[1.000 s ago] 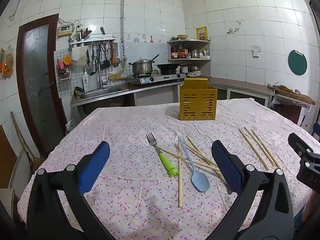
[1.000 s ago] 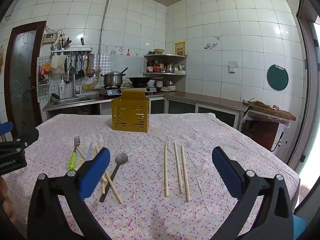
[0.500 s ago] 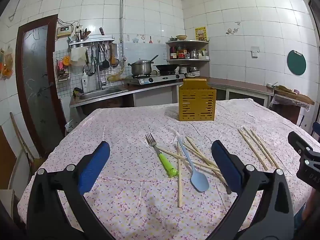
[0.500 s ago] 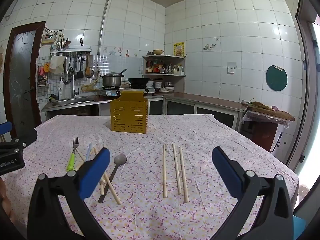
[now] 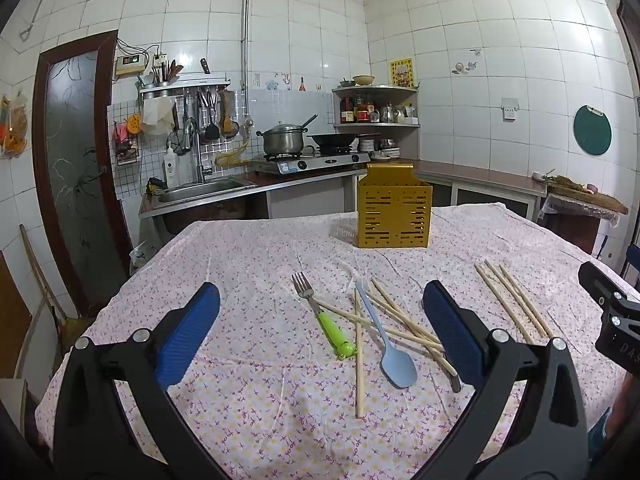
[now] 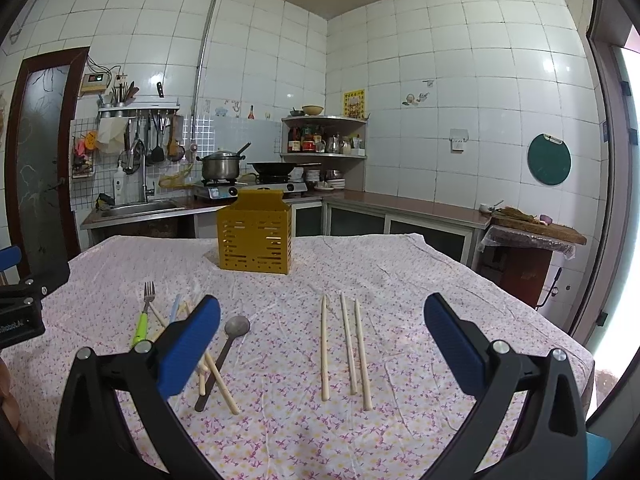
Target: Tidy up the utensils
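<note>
Both grippers, left [image 5: 320, 336] and right [image 6: 322, 340], spread wide and empty above floral tablecloth [image 5: 248, 264]; three chopsticks [image 6: 347, 350] lie parallel mid-table, long axes pointing toward yellow utensil holder [image 6: 255, 244].

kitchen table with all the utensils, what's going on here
A person holds a two-finger gripper in each hand over the table; the left gripper and the right gripper are both open and empty. Nothing is sorted yet: the yellow holder stands at the far side, while the green-handled fork, blue spoon, metal spoon and crossed chopsticks lie loose. Three more chopsticks lie side by side before the right gripper.
</note>
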{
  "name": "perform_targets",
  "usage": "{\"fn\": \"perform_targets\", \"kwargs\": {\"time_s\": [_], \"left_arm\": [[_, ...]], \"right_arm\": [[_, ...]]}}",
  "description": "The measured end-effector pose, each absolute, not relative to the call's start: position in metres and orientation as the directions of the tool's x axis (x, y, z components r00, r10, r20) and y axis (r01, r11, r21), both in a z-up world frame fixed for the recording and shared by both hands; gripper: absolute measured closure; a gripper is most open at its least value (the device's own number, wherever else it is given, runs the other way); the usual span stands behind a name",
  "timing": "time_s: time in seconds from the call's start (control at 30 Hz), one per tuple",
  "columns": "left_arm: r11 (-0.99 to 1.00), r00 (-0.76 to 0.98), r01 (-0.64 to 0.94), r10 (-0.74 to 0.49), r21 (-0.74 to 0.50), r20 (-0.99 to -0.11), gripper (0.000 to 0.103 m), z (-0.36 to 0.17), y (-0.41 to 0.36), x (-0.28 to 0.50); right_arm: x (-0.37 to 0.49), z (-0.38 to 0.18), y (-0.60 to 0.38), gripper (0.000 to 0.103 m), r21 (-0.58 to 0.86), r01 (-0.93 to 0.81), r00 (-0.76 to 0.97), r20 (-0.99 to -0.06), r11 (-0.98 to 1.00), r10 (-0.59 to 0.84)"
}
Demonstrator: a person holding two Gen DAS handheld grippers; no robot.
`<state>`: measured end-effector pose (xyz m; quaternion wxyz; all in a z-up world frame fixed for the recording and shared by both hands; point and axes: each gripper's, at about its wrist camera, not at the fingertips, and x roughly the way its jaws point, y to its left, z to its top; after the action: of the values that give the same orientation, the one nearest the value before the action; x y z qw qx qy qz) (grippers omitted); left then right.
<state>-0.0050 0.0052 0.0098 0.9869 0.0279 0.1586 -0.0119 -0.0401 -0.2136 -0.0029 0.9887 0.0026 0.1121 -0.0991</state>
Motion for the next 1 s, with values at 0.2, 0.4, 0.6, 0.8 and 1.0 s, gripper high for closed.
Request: {"fn": "perform_targets", "kwargs": {"time_s": [0.2,0.4,0.6,0.8,1.0], "left_arm": [[0.998,0.947,0.039,-0.022,0.047,-0.319,0.005,0.0084,0.0053,-0.0035],[0.998,0.949,0.040,-0.023,0.046,-0.315,0.005,0.0095,0.0050,-0.0030],[0.998,0.948,0.041,-0.024,0.046,-0.317,0.005,0.0105,0.0040,-0.0013],[0.998,0.947,0.042,-0.026,0.044,-0.320,0.005,0.0113,0.0046,0.0013],[0.998,0.946,0.046,-0.029,0.045,-0.322,0.005,0.0100,0.0041,0.0029]], "right_arm": [[-0.0416,-0.0017,-0.2125,0.004,-0.013,0.203,0.955,-0.220,0.979,-0.201],[-0.0397,0.0011,-0.2152,0.004,-0.014,0.205,0.955,-0.217,0.979,-0.203],[-0.0387,0.0019,-0.2157,0.004,-0.014,0.201,0.955,-0.220,0.979,-0.200],[-0.0379,0.0029,-0.2164,0.004,-0.015,0.200,0.955,-0.218,0.980,-0.198],[-0.0373,0.0031,-0.2131,0.004,-0.022,0.201,0.955,-0.220,0.979,-0.201]]}}
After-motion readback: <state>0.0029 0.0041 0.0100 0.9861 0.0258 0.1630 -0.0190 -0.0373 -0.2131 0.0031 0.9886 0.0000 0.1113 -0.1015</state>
